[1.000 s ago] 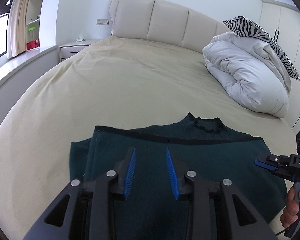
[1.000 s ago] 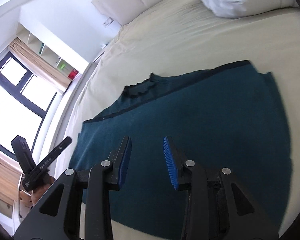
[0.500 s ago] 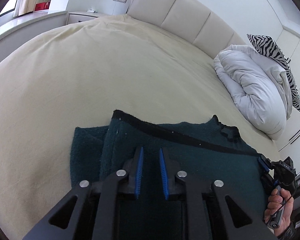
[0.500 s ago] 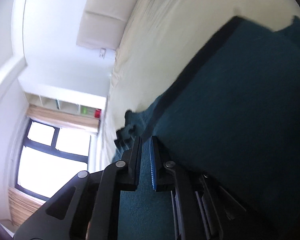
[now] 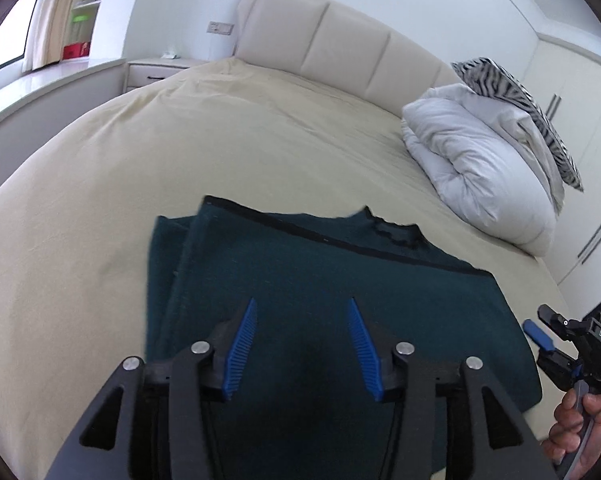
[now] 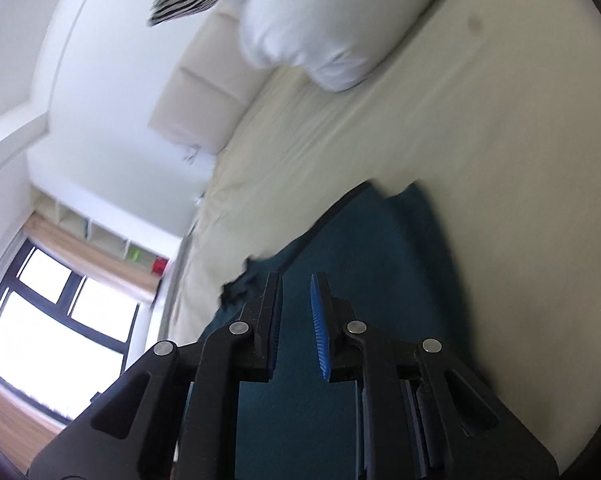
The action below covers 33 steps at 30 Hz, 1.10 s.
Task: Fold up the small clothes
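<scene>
Dark green knit, the sweater (image 5: 320, 288) lies flat on the near part of the beige bed (image 5: 220, 132), its left side already folded inward and its collar at the far edge. Over it the left gripper (image 5: 302, 312) is opening, empty. At right, the right gripper (image 6: 296, 300) is opening too, gripping nothing. Further folds seem to remain.

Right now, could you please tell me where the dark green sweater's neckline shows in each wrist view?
Left wrist view: the neckline sits above and right of centre, at the far edge of the dark green sweater.
Right wrist view: the neckline is left of centre, just left of the finger tips, blurred.
Shared landmark: the white duvet on the bed.
</scene>
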### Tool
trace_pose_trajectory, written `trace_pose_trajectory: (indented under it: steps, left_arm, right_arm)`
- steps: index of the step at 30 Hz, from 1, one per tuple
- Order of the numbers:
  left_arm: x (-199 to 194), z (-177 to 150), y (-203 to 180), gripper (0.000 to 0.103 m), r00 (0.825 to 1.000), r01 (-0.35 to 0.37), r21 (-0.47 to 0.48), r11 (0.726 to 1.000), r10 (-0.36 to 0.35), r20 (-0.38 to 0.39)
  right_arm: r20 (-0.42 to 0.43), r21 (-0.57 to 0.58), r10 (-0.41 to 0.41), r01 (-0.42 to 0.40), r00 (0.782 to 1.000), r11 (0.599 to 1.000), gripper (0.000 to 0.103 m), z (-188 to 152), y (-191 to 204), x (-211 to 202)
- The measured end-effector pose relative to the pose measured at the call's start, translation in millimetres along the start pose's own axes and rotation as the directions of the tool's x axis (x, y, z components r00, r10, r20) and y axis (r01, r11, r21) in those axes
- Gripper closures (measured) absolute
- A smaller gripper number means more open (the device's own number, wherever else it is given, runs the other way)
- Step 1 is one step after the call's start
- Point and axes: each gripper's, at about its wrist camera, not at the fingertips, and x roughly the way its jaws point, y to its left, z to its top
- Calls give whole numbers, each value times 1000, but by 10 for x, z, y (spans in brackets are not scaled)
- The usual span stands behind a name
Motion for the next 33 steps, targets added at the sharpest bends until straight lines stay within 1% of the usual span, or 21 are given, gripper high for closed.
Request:
trace_pose_trajectory:
  steps: [1, 2, 3, 4, 5, 7, 8, 9, 10, 11, 12, 13, 17, 20, 23, 24, 27, 28, 29, 30, 33]
  left_arm:
    - [9, -54, -91, 45, 1000, -4, 25, 1000, 5, -15]
    - [32, -117, -155, 44, 999, -9, 45, 999, 11, -33]
    - [75, -181, -180, 44, 998, -21, 53, 998, 24, -59]
    - [122, -245, -169, 44, 995, -33, 46, 998, 37, -89]
    - [149, -300, -131, 45, 993, -38, 36, 999, 42, -108]
    - [122, -377, -77, 46, 993, -47, 50, 998, 52, -106]
    - [98, -395, -67, 46, 993, -51, 61, 997, 57, -107]
    - [83, -403, -53, 46, 993, -52, 64, 997, 58, -106]
    - [78, -406, -33, 47, 993, -51, 61, 997, 57, -107]
    - [75, -406, -5, 48, 992, -50, 57, 997, 56, -109]
    - [76, -411, 2, 48, 992, -51, 57, 997, 57, -109]
    - [70, -425, -4, 48, 992, -56, 65, 996, 63, -109]
    - [57, -496, -35, 48, 990, -74, 109, 991, 87, -112]
    - [51, -524, -28, 48, 989, -75, 119, 990, 89, -118]
    - [48, -535, -20, 48, 988, -75, 122, 990, 90, -123]
    - [48, -538, -17, 48, 988, -75, 122, 990, 90, -123]
    - [52, -552, -29, 48, 988, -79, 125, 989, 94, -121]
    - [53, -557, -34, 48, 988, -80, 127, 989, 96, -121]
    - [51, -563, -36, 48, 988, -81, 127, 989, 97, -121]
    - [52, -564, -36, 48, 988, -81, 127, 989, 97, -122]
    - [51, -572, -32, 48, 987, -81, 129, 988, 97, -125]
  right_arm:
    - [-57, -28, 23, -25, 998, 999, 70, -192, 181, 156]
    - [-138, -54, 61, -69, 989, 996, 66, -447, 366, 343]
    - [-192, -51, 100, -112, 976, 992, 60, -643, 459, 478]
    - [-226, -38, 121, -133, 967, 990, 60, -774, 497, 586]
    - [-268, -16, 118, -126, 956, 992, 60, -931, 485, 753]
    - [-301, 34, 91, -85, 949, 996, 61, -1116, 352, 913]
    - [-278, 57, 104, -92, 955, 994, 65, -1144, 261, 921]
    - [-262, 70, 112, -97, 959, 993, 75, -1127, 217, 891]
    - [-251, 93, 119, -98, 961, 991, 76, -1094, 170, 865]
    - [-221, 116, 125, -101, 967, 988, 76, -1040, 103, 795]
    - [-197, 114, 106, -85, 975, 990, 76, -1007, 58, 719]
    - [-158, 107, 67, -51, 985, 993, 76, -939, -11, 616]
    - [-50, 179, 36, -27, 998, 983, 78, -726, -371, 222]
    - [29, 210, -15, 9, 999, 978, 78, -595, -587, -104]
    - [91, 224, -111, 88, 990, 971, 75, -549, -659, -391]
    - [103, 228, -125, 99, 987, 969, 75, -449, -689, -451]
    - [130, 202, -149, 121, 980, 972, 71, -472, -586, -605]
    - [129, 178, -141, 117, 982, 977, 71, -487, -502, -623]
    - [112, 150, -112, 95, 987, 984, 71, -510, -358, -545]
    - [92, 129, -88, 76, 992, 989, 70, -595, -225, -703]
    - [-24, 35, -37, 38, 999, 999, 53, -783, 173, -444]
